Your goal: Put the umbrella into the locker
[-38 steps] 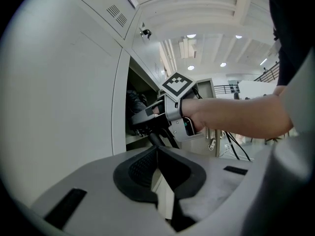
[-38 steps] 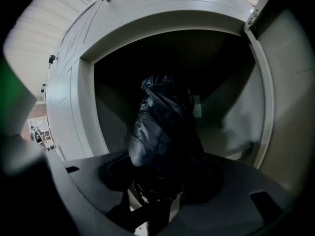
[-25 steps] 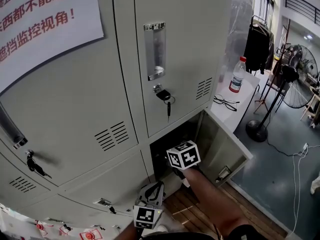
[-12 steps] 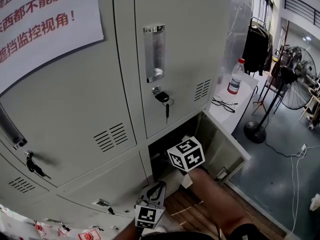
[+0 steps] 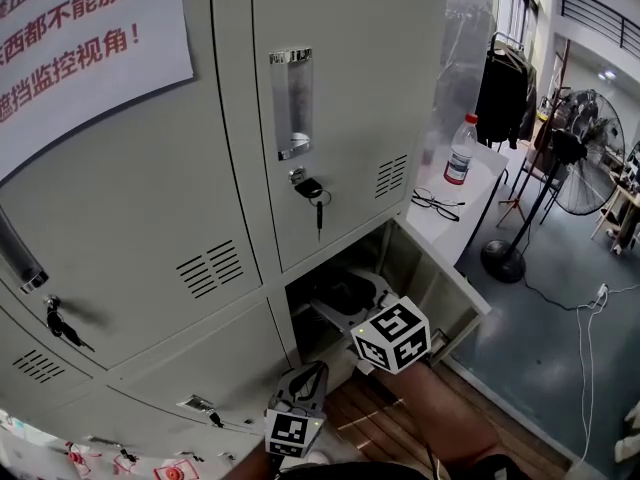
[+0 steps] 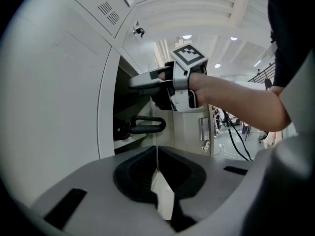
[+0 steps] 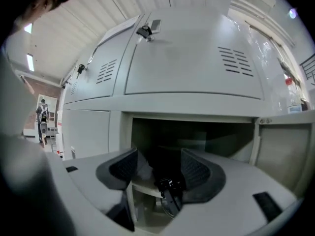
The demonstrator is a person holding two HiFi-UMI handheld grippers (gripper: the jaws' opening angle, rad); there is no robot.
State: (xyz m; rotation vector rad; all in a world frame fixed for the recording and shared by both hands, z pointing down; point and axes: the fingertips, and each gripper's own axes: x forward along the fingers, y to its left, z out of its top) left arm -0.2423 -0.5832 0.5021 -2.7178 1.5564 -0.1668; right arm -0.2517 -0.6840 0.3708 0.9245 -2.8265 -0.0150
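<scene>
The black umbrella lies inside the open bottom locker compartment. In the left gripper view its looped handle sticks out toward the opening. My right gripper is open and empty, just in front of the compartment, with the umbrella beyond its pads. From the head view its marker cube hides the jaws. My left gripper hangs lower, near the floor, jaws shut with nothing held. It looks level at the right gripper.
The compartment's door stands open to the right. Keys hang in the lock of the locker above. A white table holds a bottle and glasses. A standing fan is further right, above a wooden floor.
My right gripper has pulled back out of the compartment and risen toward the camera. The umbrella now shows lying inside. The left gripper has stayed put.
</scene>
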